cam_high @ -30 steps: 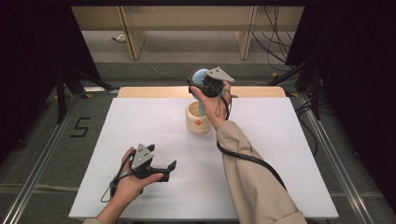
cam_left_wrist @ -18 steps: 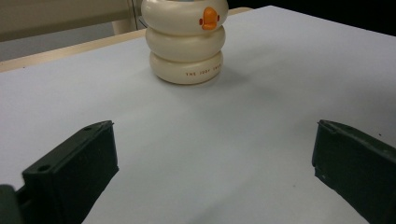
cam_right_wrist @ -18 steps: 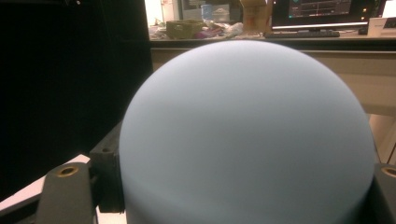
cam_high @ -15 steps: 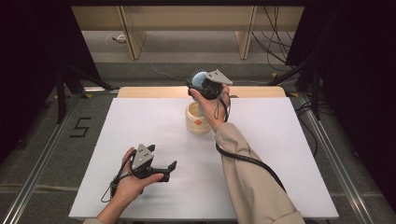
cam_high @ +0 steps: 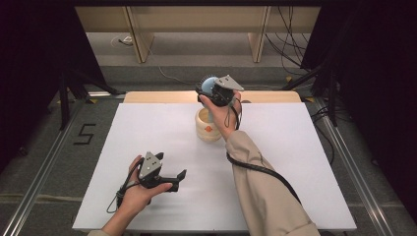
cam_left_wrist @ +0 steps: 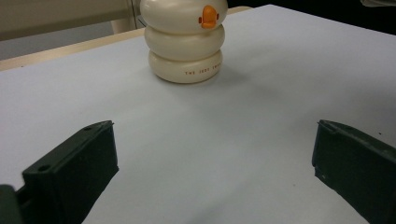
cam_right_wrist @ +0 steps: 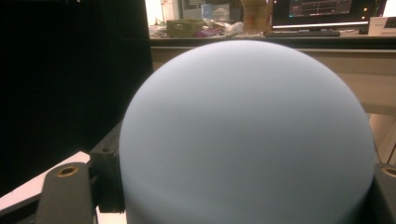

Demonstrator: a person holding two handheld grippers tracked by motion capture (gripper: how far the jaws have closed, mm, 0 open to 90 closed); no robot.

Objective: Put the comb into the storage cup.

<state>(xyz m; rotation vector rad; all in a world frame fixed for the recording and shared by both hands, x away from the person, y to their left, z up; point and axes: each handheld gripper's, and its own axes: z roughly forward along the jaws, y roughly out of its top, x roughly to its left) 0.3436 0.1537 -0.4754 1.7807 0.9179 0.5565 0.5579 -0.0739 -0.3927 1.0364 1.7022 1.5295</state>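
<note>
In the high view, the right tool (cam_high: 212, 91) is being held up in the upper middle of the frame, above the far edge of the white tabletop (cam_high: 295, 147), and it is pinching a pale blue dome-shaped lid (cam_high: 208, 84) between its jaws. In the right gripper view the lid's smooth rounded surface (cam_right_wrist: 247, 135) is taking up the middle of the frame, with the black jaws pressing against it at the lower left and lower right corners. Just below that tool in the high view, a cream ribbed jar (cam_high: 208, 126) with a small orange mark is standing upright on the tabletop, partly covered by the right hand (cam_high: 223, 115). The left tool (cam_high: 174, 178) is resting low over the tabletop in the lower left of the frame, held by the left hand (cam_high: 140, 189), with its jaws spread wide and holding nothing. In the left gripper view the jaws are sitting at the two lower corners, and the jar (cam_left_wrist: 185, 39) is standing well apart from them at the upper middle, on the bare white surface.
</note>
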